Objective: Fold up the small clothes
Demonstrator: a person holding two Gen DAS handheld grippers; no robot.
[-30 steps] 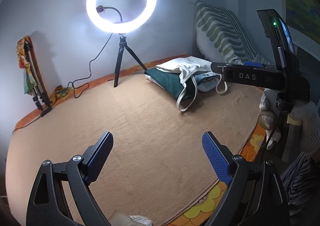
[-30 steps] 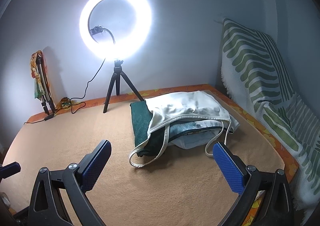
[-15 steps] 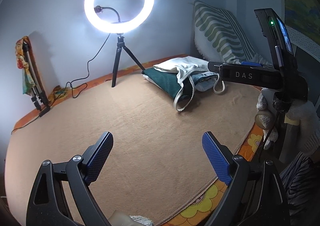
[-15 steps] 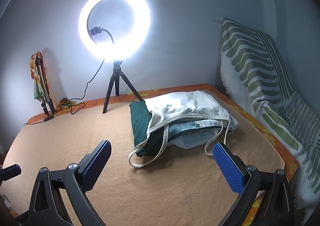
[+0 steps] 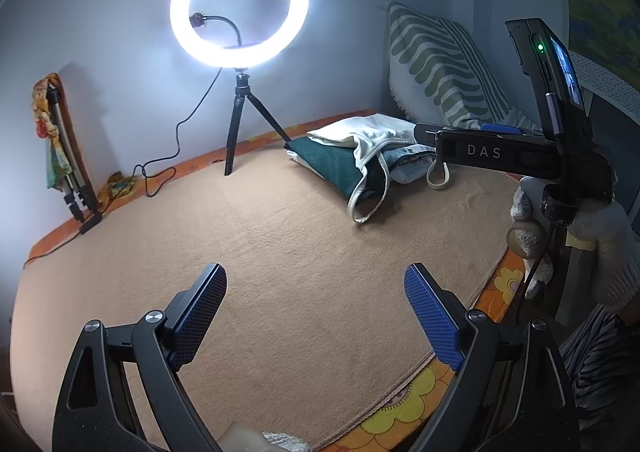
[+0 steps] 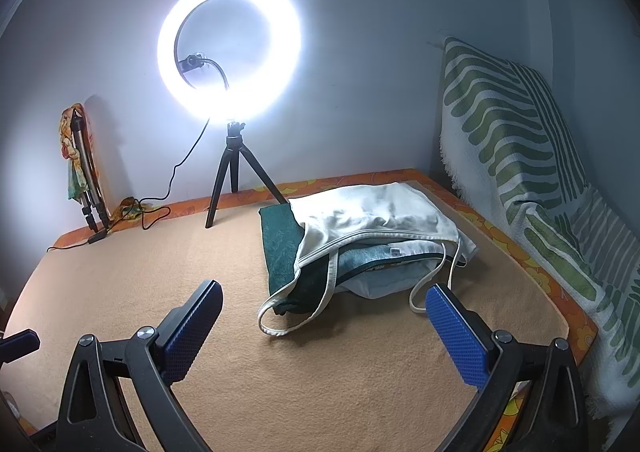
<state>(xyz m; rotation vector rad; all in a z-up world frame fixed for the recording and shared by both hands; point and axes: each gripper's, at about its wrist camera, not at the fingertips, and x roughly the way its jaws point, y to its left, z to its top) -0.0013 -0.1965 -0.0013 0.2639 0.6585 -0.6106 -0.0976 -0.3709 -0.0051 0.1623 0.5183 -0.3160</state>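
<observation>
A pile of small clothes lies at the far right of the tan blanket (image 6: 200, 272): a white strappy top (image 6: 380, 216) on a dark green garment (image 6: 280, 244) and a pale blue one (image 6: 380, 280). In the left wrist view the white top (image 5: 360, 132) shows at the back right. My right gripper (image 6: 324, 308) is open and empty, just short of the pile's dangling straps. My left gripper (image 5: 316, 292) is open and empty over bare blanket, well short of the pile. The right gripper's body (image 5: 500, 152) shows at the right of the left wrist view.
A lit ring light on a black tripod (image 6: 232, 172) stands at the back with its cable trailing left. A folded tripod (image 6: 84, 172) leans on the wall at left. A green-striped white throw (image 6: 520, 172) hangs at the right. An orange flowered sheet edges the blanket (image 5: 400, 420).
Both views have shifted slightly; the right gripper has edged a little closer to the pile. Both grippers stay open and empty.
</observation>
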